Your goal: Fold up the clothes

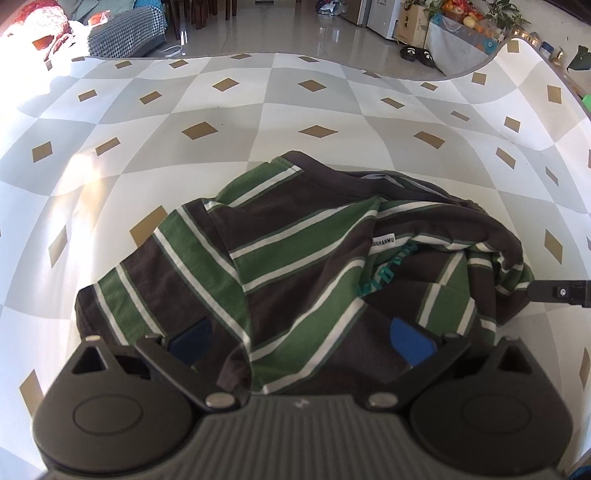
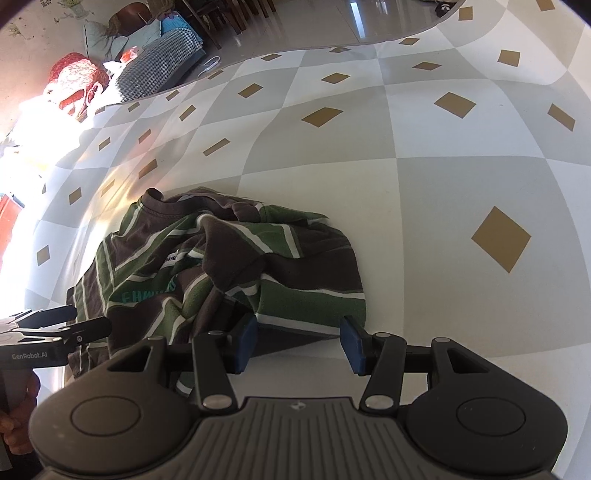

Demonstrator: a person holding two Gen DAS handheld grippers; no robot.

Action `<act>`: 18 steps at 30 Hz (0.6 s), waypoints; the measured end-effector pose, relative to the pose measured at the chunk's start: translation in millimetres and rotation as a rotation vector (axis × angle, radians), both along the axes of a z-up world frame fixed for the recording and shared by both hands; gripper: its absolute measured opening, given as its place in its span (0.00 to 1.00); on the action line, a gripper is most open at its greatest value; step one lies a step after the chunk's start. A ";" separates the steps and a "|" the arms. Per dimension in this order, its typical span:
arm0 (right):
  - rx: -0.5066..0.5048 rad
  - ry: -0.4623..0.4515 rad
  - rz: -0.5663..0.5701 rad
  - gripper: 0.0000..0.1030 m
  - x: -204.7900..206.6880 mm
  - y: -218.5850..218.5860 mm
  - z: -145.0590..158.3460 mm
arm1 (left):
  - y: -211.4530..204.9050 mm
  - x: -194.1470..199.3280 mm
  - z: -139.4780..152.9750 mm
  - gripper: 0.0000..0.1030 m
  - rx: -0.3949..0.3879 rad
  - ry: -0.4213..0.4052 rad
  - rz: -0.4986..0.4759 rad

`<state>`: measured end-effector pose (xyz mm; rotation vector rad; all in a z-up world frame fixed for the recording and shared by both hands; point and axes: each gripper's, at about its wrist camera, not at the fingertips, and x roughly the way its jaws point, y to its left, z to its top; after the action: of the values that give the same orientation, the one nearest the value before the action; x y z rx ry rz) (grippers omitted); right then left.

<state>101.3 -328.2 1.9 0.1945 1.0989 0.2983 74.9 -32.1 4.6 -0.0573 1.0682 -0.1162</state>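
Note:
A crumpled brown, green and white striped shirt [image 1: 295, 258] lies on a grey-and-white checked mat [image 1: 258, 110]. My left gripper [image 1: 301, 339] hangs open over the shirt's near edge, its blue pads [image 1: 412, 341] wide apart with loose cloth lying between them. In the right wrist view the same shirt [image 2: 229, 266] sits left of centre. My right gripper [image 2: 300, 344] is open at the shirt's near right corner, and the green hem lies just beyond its blue pads [image 2: 352, 347]. The left gripper [image 2: 92, 319] reaches in from the left there, held by a hand [image 2: 18, 406].
One finger of the right gripper [image 1: 554, 293] pokes in at the shirt's right side. The mat's far edge meets a glossy tiled floor [image 1: 295, 33]. A houndstooth-covered sofa [image 1: 125, 33] stands back left, and slippers [image 1: 417, 55] and boxes back right. Bare mat [image 2: 443, 184] spreads right of the shirt.

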 end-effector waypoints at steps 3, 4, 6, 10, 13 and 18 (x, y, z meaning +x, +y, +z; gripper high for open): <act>0.002 0.009 -0.017 0.50 3.1 2.1 -6.3 | -8.1 0.5 -8.0 1.00 0.003 0.016 -0.022; 0.004 0.013 -0.025 0.51 4.3 2.5 -8.5 | -9.9 0.8 -9.2 1.00 0.005 0.017 -0.029; 0.006 0.025 -0.042 0.51 7.2 3.6 -13.4 | -11.0 0.8 -12.4 1.00 0.007 0.022 -0.035; -0.004 0.027 -0.059 0.52 11.6 8.4 -20.2 | -8.3 2.7 -21.2 1.00 0.003 0.052 -0.014; -0.031 -0.002 -0.047 0.51 12.2 14.5 -22.0 | -8.0 2.8 -25.8 1.00 0.011 0.062 -0.013; -0.128 -0.053 -0.015 0.24 11.5 24.1 -23.3 | -12.9 1.9 -31.1 1.00 0.047 0.075 -0.031</act>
<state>112.8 -304.1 -21.4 0.0808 1.0599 0.2174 76.8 -45.0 -26.5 -0.0024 1.1462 -0.1173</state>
